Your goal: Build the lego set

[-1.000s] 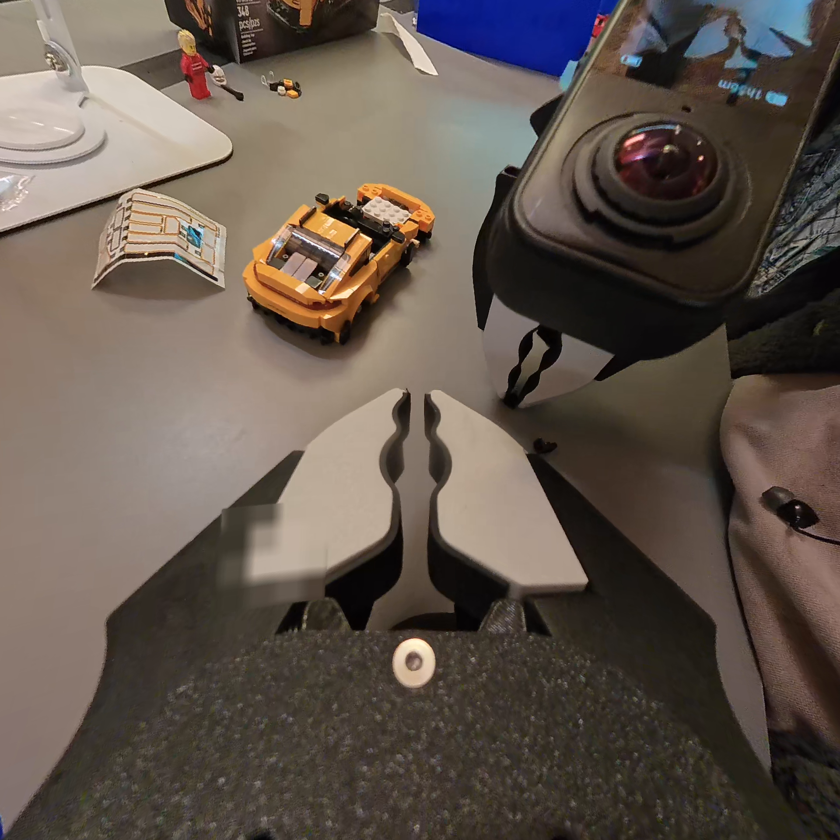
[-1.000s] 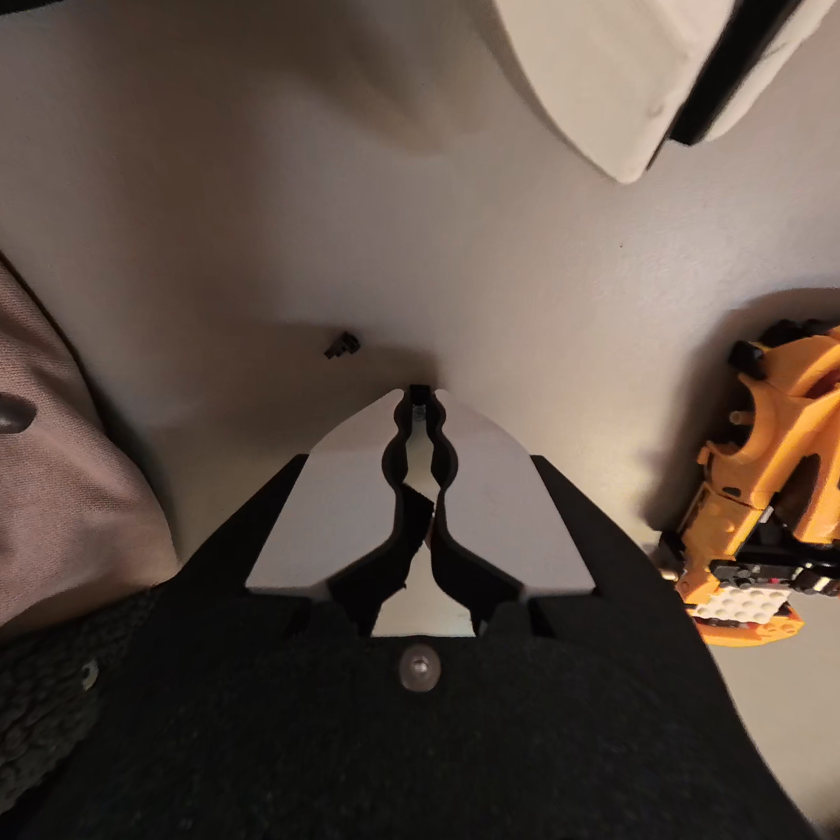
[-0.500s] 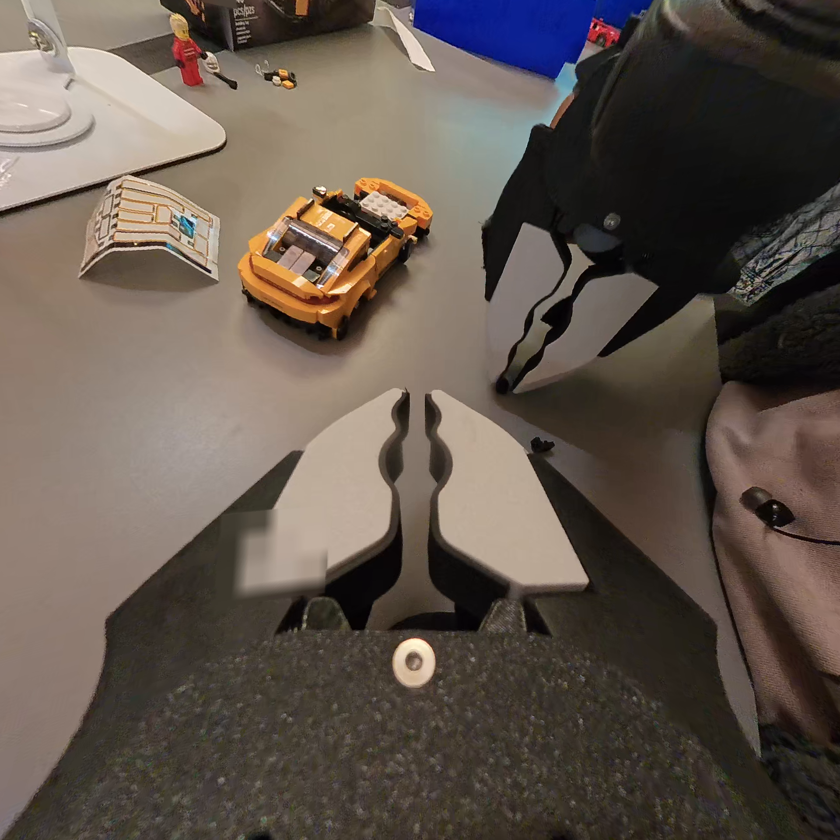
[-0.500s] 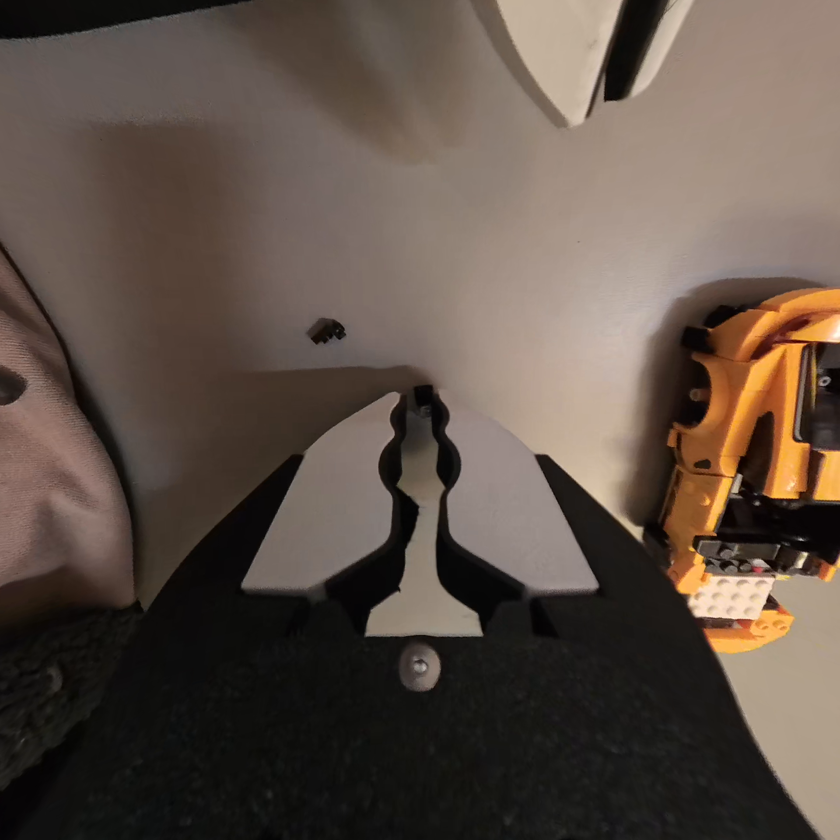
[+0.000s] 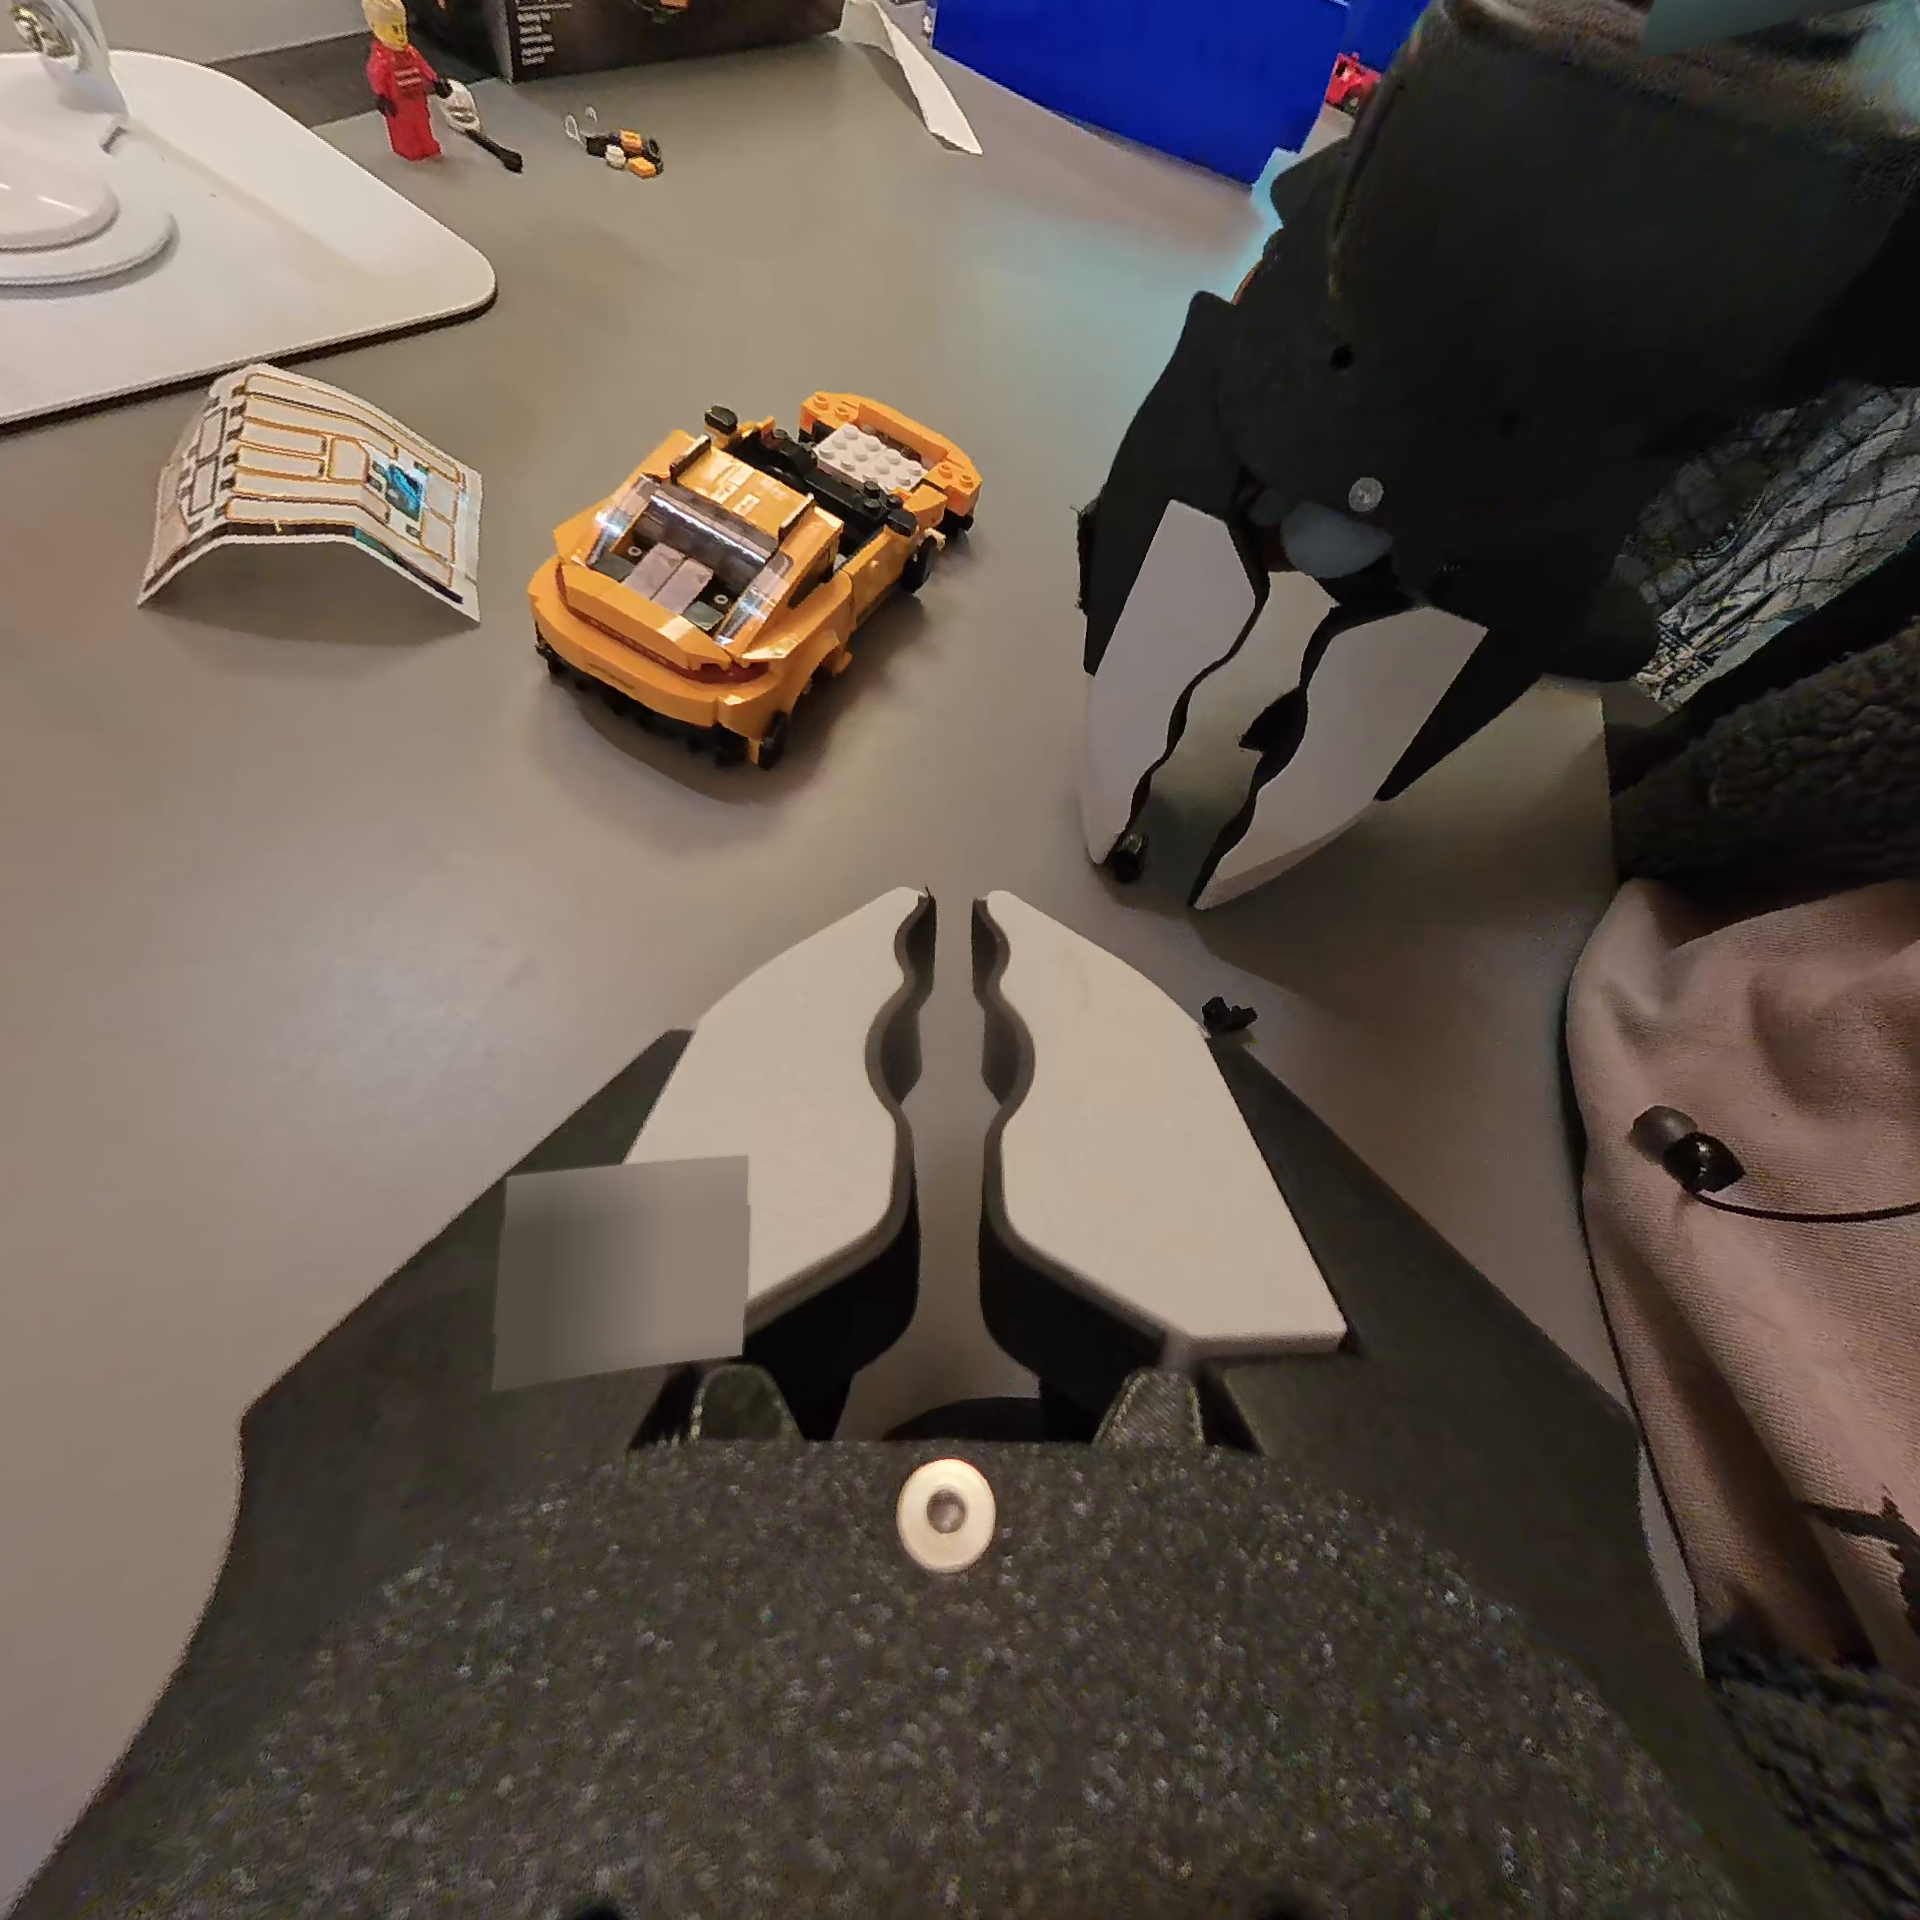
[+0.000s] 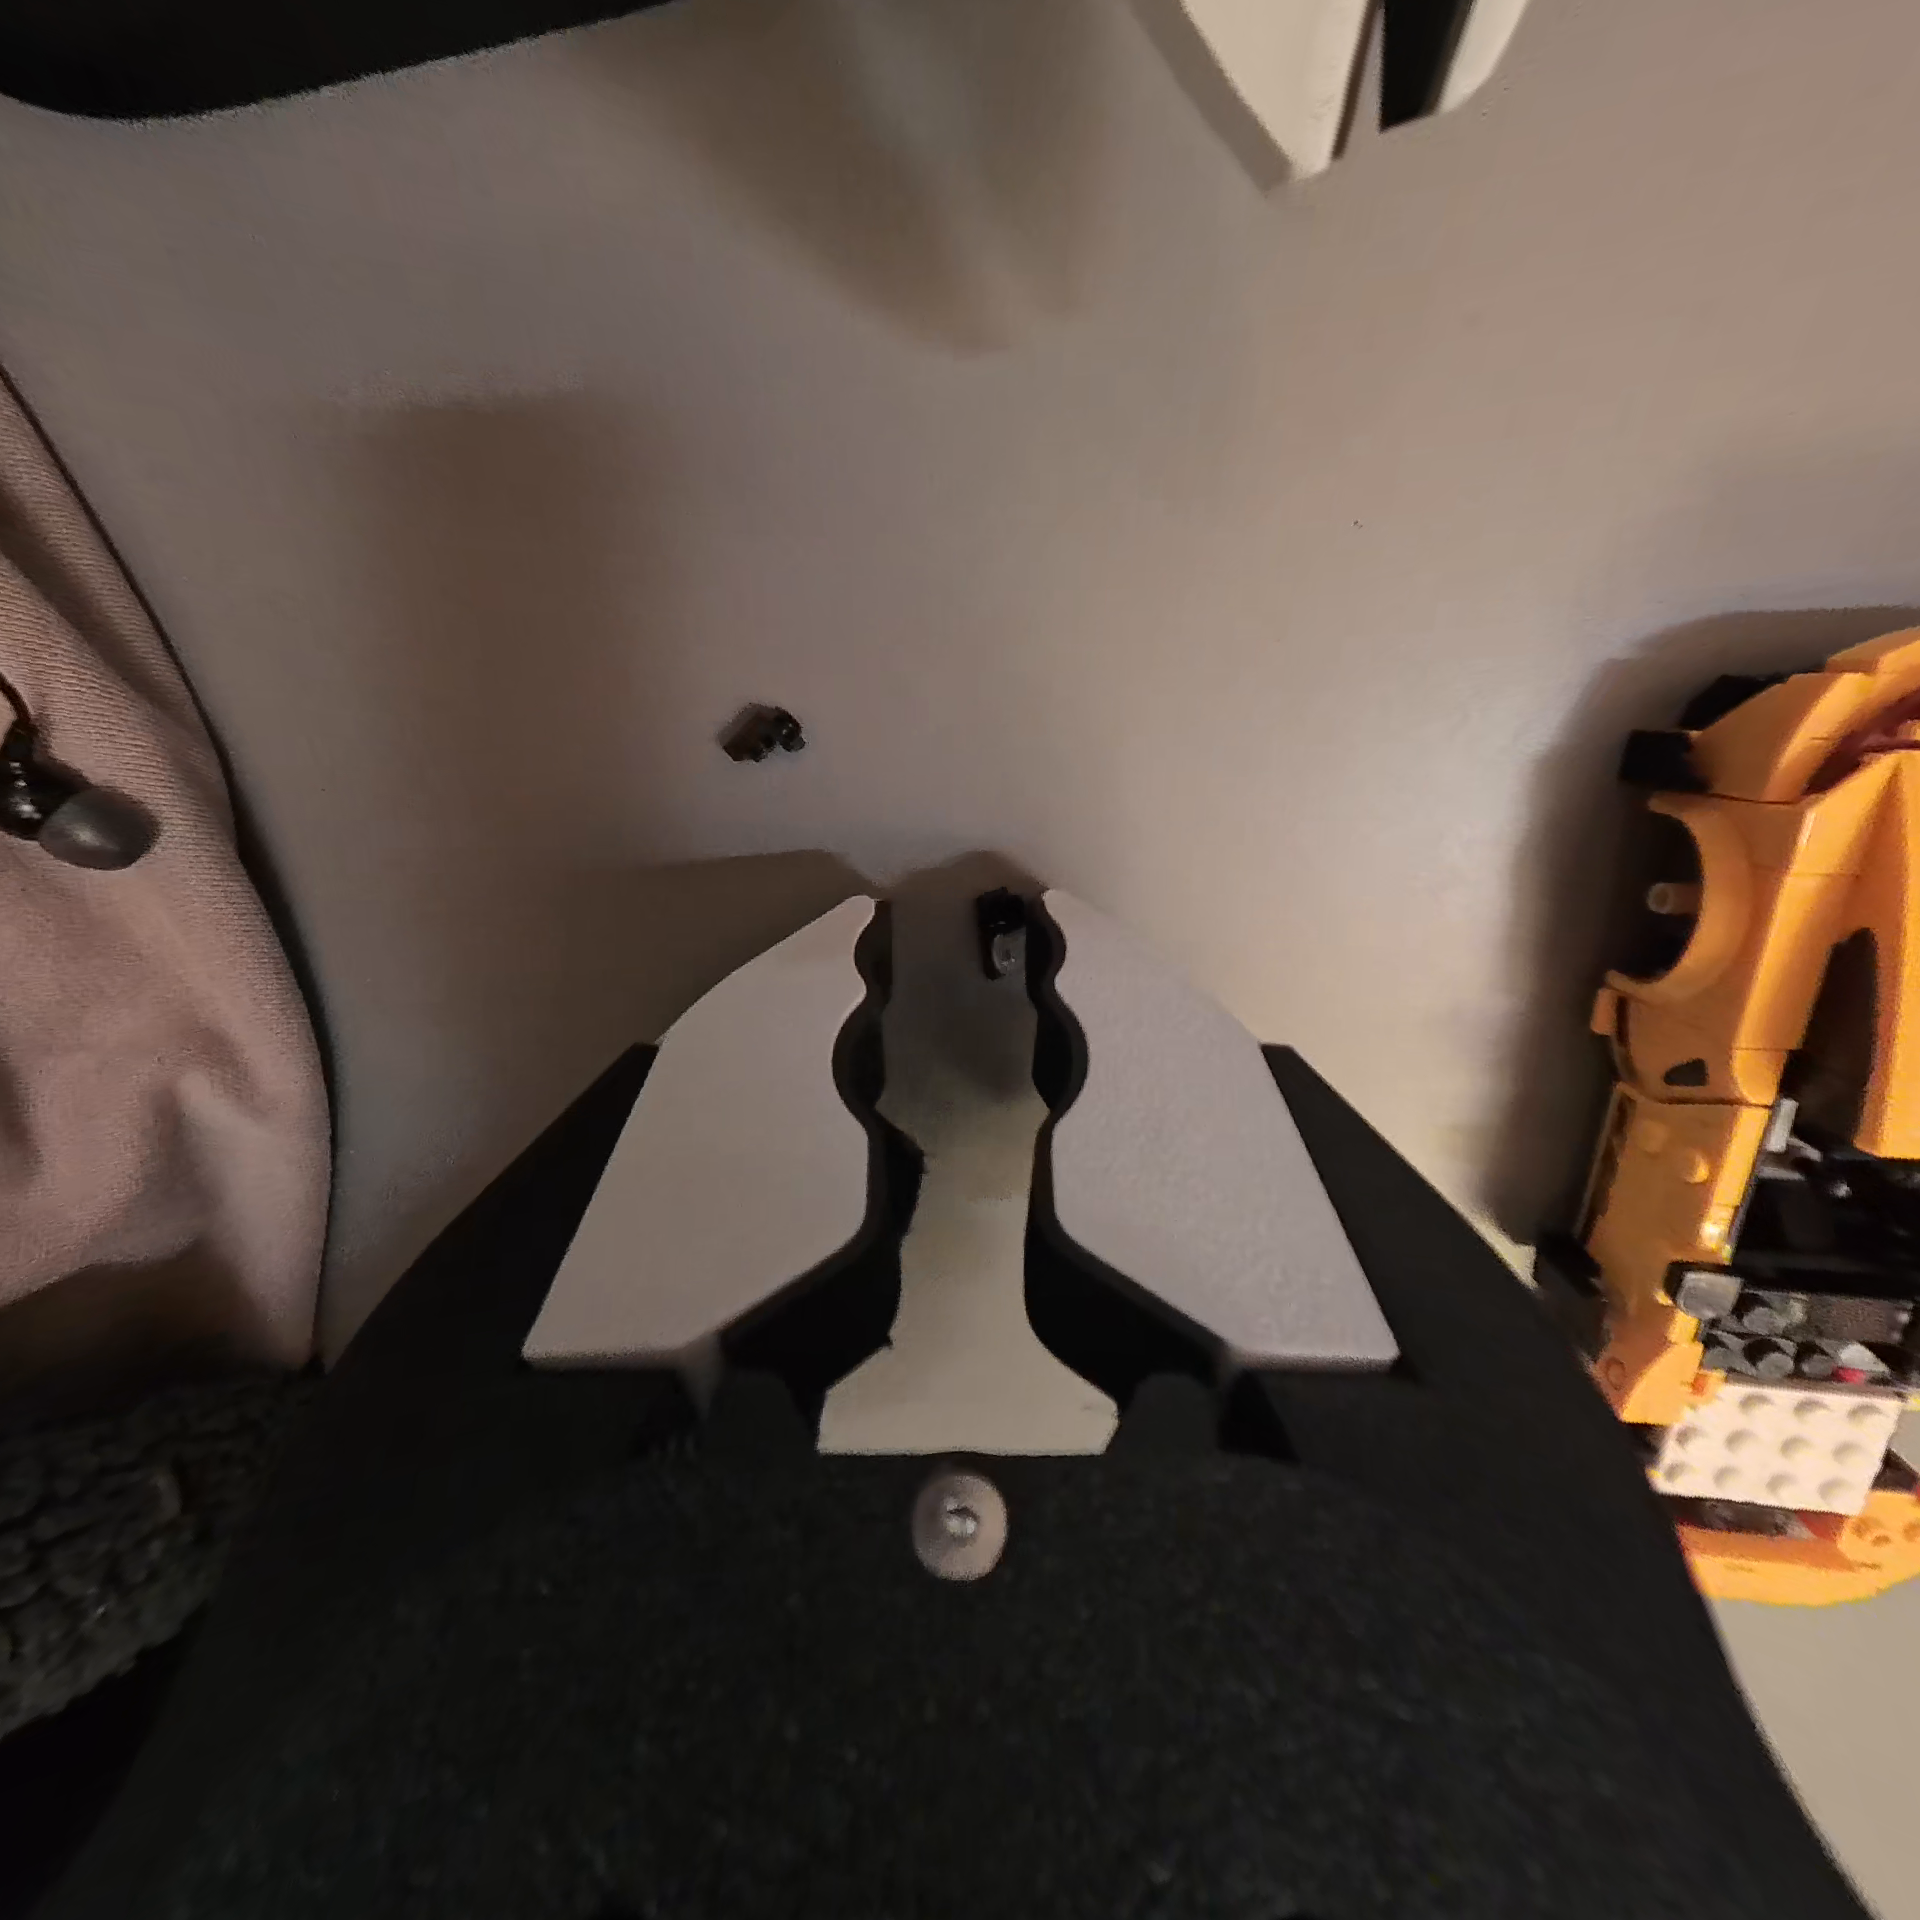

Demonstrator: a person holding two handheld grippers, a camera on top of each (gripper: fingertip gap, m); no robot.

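Note:
The orange lego car (image 5: pixel 748 561) stands on the grey table (image 5: pixel 312 935); it also shows at the right edge of the right wrist view (image 6: pixel 1766 1091). My right gripper (image 6: pixel 961 904) points down at the table with its jaws apart. A tiny black lego piece (image 6: pixel 1003 930) sits between the tips, against one finger; in the left wrist view the piece (image 5: pixel 1125 857) sits at the table by that gripper (image 5: pixel 1164 878). A second tiny black piece (image 5: pixel 1228 1011) lies loose nearby (image 6: pixel 762 730). My left gripper (image 5: pixel 953 904) is shut and empty, low over the table.
A curled sticker sheet (image 5: pixel 312 488) lies left of the car. A white base plate (image 5: pixel 260 239), a red minifigure (image 5: pixel 405 88), small loose parts (image 5: pixel 623 151), the set's box (image 5: pixel 623 31) and a blue box (image 5: pixel 1122 62) are at the back. A person's clothing (image 5: pixel 1766 1143) fills the right side. About 10 cm separates my left fingertips from my right.
My right gripper was shut on the tiny black piece and has opened; the piece now rests by one fingertip at the table. My left gripper has stayed shut and almost still.

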